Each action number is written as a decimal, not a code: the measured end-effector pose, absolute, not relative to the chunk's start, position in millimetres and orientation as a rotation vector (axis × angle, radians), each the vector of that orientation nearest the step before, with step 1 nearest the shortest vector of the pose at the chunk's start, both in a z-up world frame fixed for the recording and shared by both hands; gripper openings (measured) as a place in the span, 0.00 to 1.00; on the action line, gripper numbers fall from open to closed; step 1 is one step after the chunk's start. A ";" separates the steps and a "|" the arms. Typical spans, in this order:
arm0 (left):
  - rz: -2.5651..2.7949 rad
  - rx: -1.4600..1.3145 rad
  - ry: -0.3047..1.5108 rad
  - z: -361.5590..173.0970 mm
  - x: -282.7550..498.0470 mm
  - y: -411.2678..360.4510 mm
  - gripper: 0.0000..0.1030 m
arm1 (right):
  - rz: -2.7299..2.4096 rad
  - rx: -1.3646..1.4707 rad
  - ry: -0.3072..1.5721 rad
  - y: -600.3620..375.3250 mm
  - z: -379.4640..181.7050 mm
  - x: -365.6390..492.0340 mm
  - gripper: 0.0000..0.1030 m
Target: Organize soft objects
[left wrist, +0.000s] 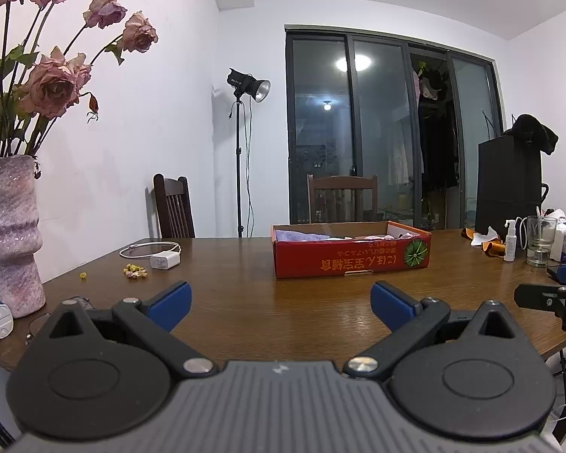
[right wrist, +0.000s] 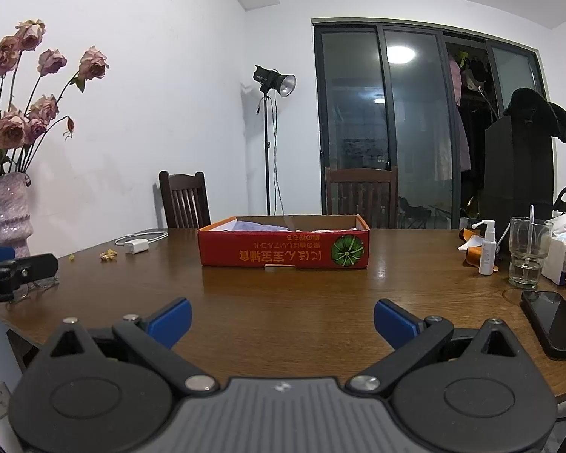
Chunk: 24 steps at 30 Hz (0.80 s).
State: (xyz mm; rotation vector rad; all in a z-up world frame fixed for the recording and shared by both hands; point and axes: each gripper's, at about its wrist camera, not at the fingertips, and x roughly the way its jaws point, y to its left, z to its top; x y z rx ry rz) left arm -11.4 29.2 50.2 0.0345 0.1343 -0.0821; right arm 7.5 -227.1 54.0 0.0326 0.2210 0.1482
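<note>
Both grippers hang side by side over the near edge of the table (right wrist: 283, 294), each with its blue-tipped fingers spread wide and nothing between them: the left gripper (left wrist: 281, 302) and the right gripper (right wrist: 282, 319) both point across bare wood at the red cardboard box (right wrist: 283, 255), which sits well apart from them toward the far edge. No soft thing lies loose on the open table between the grippers and the box, so this reads either as the task's very start, before anything is picked, or as its close, with the cloths already put away; the pictures alone do not settle which. If work remains, the next move calls for a reach forward over the box's near wall and a gentle pinch on a fold of cloth, low enough to catch the fabric without snagging the cardboard rim. The box is shallow and open-topped, and inside it lies a pale purple cloth (left wrist: 302, 234) toward its left end, with some lighter pinkish fabric (left wrist: 373, 236) toward the right; how many pieces there are, and whether they are folded, cannot be told from this low angle. Toward the right edge of the table stand a drinking glass (right wrist: 528, 253) with a straw in it, a small white spray bottle (right wrist: 486, 247), and a phone (right wrist: 551, 321) lying flat near the corner. At the left edge stands a pink vase (left wrist: 9, 234) of dried roses, with a white charger (left wrist: 165, 260) and its cable beyond it.
</note>
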 end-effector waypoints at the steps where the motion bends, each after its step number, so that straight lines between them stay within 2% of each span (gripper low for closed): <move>1: -0.081 0.035 0.135 50.3 -11.1 29.4 1.00 | 0.149 0.033 0.221 -227.2 54.3 7.7 1.00; 24: -0.097 0.045 0.128 51.8 -10.8 30.4 1.00 | 0.156 0.031 0.212 -229.7 53.7 5.8 1.00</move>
